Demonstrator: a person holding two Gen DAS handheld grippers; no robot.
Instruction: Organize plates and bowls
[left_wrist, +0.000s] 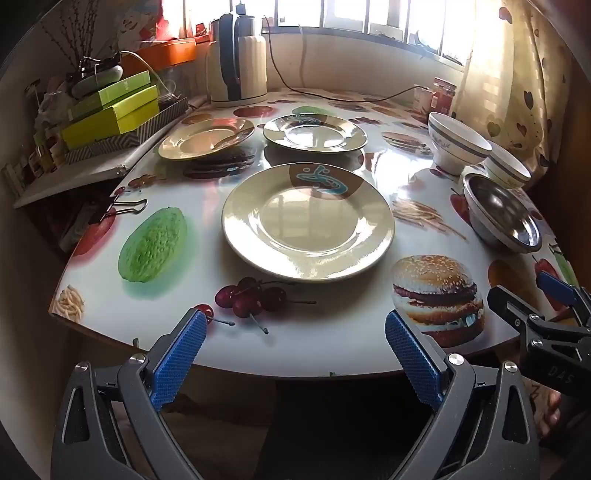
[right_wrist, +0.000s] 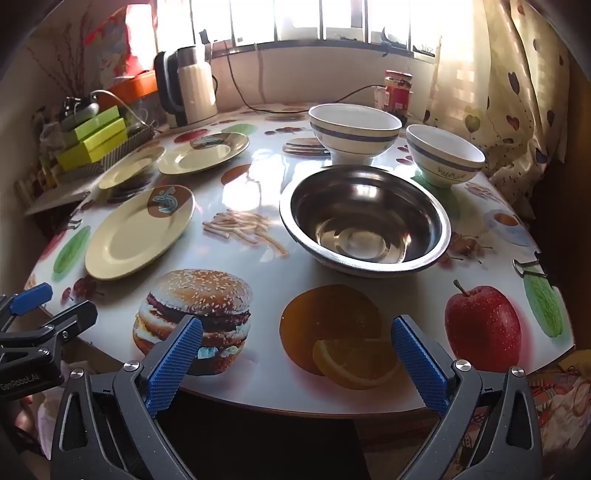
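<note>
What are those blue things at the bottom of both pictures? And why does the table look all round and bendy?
Those blue things are rubbery fingers of a grabbing tool. A person holds one tool in each hand, and each has a small camera looking along its fingers. The lens bends everything, so the table looks round.

One picture comes from the left hand-held gripper, the other from the right hand-held gripper. Both are wide open and hold nothing.

On the table, which has food pictures printed on it, lie three plates: the nearest plate and two behind it. There is also a shiny metal bowl and two white bowls with blue stripes. A kettle stands by the window.
</note>
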